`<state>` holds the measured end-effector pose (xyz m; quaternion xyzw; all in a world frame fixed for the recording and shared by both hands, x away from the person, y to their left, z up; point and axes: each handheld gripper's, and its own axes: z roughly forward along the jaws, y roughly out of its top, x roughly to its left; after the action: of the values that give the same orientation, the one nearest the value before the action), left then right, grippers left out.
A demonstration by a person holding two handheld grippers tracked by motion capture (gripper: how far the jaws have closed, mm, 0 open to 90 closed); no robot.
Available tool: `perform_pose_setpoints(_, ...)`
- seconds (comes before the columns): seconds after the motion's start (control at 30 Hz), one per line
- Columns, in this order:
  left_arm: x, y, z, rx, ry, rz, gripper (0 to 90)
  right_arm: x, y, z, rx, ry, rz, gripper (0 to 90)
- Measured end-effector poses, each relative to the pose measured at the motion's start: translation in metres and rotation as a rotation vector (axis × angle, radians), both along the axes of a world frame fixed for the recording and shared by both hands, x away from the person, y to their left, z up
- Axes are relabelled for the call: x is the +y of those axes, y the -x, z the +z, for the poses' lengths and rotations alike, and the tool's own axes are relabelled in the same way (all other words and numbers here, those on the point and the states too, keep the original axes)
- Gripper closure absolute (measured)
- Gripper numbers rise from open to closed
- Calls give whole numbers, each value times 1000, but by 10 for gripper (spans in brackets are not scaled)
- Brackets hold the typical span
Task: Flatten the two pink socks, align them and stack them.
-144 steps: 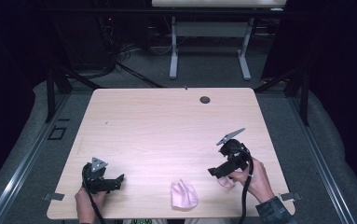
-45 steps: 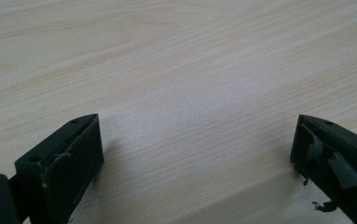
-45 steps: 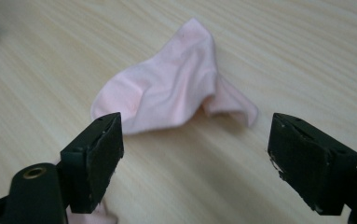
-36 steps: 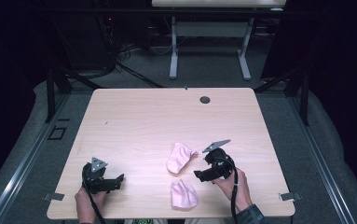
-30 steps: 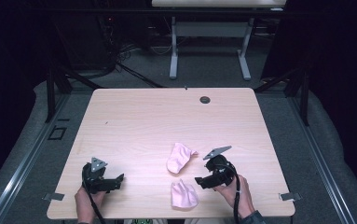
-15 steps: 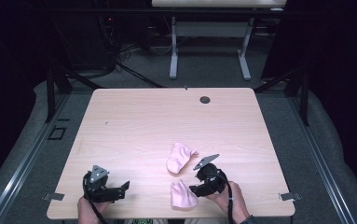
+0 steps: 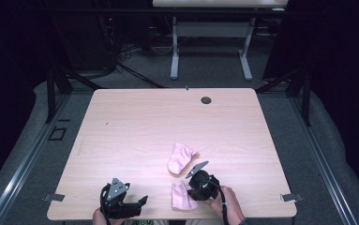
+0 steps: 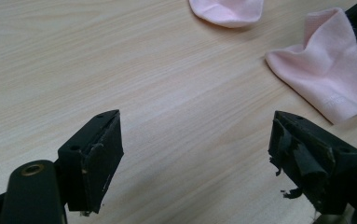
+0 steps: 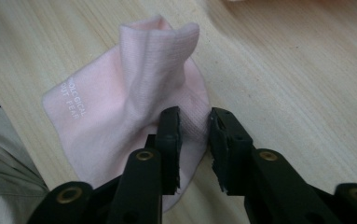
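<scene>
Right gripper view is showing the right tool (image 9: 192,140) at the near sock (image 9: 120,116), its jaws having just been closing and now pinching a raised fold of the pink fabric between them. That sock is lying rumpled on the tabletop (image 9: 306,70) close to the person's edge, white lettering showing on its flat part. From the high view, the left tool (image 7: 137,204) is hovering low near the front edge, well apart from the sock; its jaws are standing wide apart with nothing between them, having just been narrowing a little. Farther out, just beyond the right tool, a second pink sock (image 7: 182,157) is lying. Near the far edge a small dark disc (image 7: 206,100) is sitting.
</scene>
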<state>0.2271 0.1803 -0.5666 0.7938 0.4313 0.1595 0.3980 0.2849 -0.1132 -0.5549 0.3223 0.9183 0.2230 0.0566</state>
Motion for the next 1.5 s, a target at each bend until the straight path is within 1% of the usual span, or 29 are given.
perform_pose_setpoints(0.03, 0, 0, 0, -1, 1, 1, 177, -1, 0, -1, 7, -19, -5, 772)
perform_pose_setpoints(0.07, 0, 0, 1, -2, -2, -3, 179, -1, 1, -1, 8, -17, -12, 808)
perform_pose_setpoints(0.1, -1, 1, 1, -2, -3, -3, 183, -2, 1, -2, 14, -44, -22, 826)
perform_pose_setpoints(0.2, -5, 2, 1, -9, -10, -13, 191, -6, 0, -1, 21, -88, -50, 839)
perform_pose_setpoints(0.23, -5, 2, 1, -9, -10, -13, 191, -6, 0, -1, 21, -88, -50, 839)
perform_pose_setpoints(0.27, -9, 3, 1, -17, -15, -15, 189, -9, -1, 2, 26, -139, -79, 840)
perform_pose_setpoints(0.33, -13, 4, 2, -22, -10, -21, 188, -11, -1, 6, 21, -159, -95, 840)
perform_pose_setpoints(0.37, -15, 4, 2, -22, -7, -28, 188, -13, -1, 8, 23, -182, -103, 838)
perform_pose_setpoints(0.5, -28, 5, 1, -21, -5, -59, 186, -18, 0, 18, 13, -212, -142, 832)
perform_pose_setpoints(0.53, -28, 5, 1, -21, -5, -59, 185, -19, 0, 21, 0, -214, -147, 832)
perform_pose_setpoints(0.57, -35, 5, 0, -27, -2, -76, 184, -20, 2, 25, -8, -237, -157, 830)
perform_pose_setpoints(0.6, -38, 5, -1, -29, -2, -80, 185, -20, 3, 27, -13, -254, -161, 830)
perform_pose_setpoints(0.63, -41, 6, -1, -30, 0, -89, 185, -21, 4, 30, -20, -250, -162, 829)
perform_pose_setpoints(0.7, -49, 8, -1, -35, -3, -104, 183, -22, 6, 36, -29, -274, -164, 830)
perform_pose_setpoints(0.73, -49, 8, -1, -35, -3, -104, 183, -22, 6, 36, -29, -274, -164, 830)
perform_pose_setpoints(0.77, -59, 9, -2, -36, -7, -130, 179, -23, 7, 42, -37, -296, -172, 831)
perform_pose_setpoints(0.8, -63, 9, -2, -36, -7, -132, 177, -23, 7, 44, -34, -306, -179, 831)
perform_pose_setpoints(0.83, -67, 9, -1, -29, -2, -149, 175, -23, 7, 46, -39, -306, -180, 831)
perform_pose_setpoints(0.87, -71, 10, 0, -9, 25, -158, 164, -23, 7, 48, -48, -306, -185, 832)
perform_pose_setpoints(0.93, -82, 12, 3, -26, 13, -150, 165, -22, 6, 49, -47, -312, -187, 832)
perform_pose_setpoints(1.0, -90, 12, 2, -21, -11, -137, 169, -22, 6, 50, -47, -298, -186, 832)
perform_pose_setpoints(1.03, -94, 11, -1, -20, -32, -138, 183, -22, 6, 50, -39, -310, -188, 832)
perform_pose_setpoints(1.07, -98, 10, -4, -4, -30, -125, 194, -22, 6, 51, -42, -309, -191, 832)
perform_pose_setpoints(1.17, -107, 8, -9, 0, -62, -104, 282, -22, 6, 52, -47, -315, -199, 834)
perform_pose_setpoints(1.23, -111, 7, -11, -7, -70, -109, 285, -24, 6, 52, -46, -321, -195, 837)
perform_pose_setpoints(1.3, -115, 8, -12, -7, -87, -111, 326, -25, 6, 52, -40, -327, -191, 839)
perform_pose_setpoints(1.43, -117, 8, -13, -1, -98, -120, 334, -25, 6, 53, -33, -338, -201, 840)
perform_pose_setpoints(1.47, -117, 8, -13, -1, -98, -120, 334, -24, 6, 54, -42, -343, -203, 840)
perform_pose_setpoints(1.5, -117, 8, -13, -9, -97, -115, 334, -24, 6, 54, -42, -343, -203, 840)
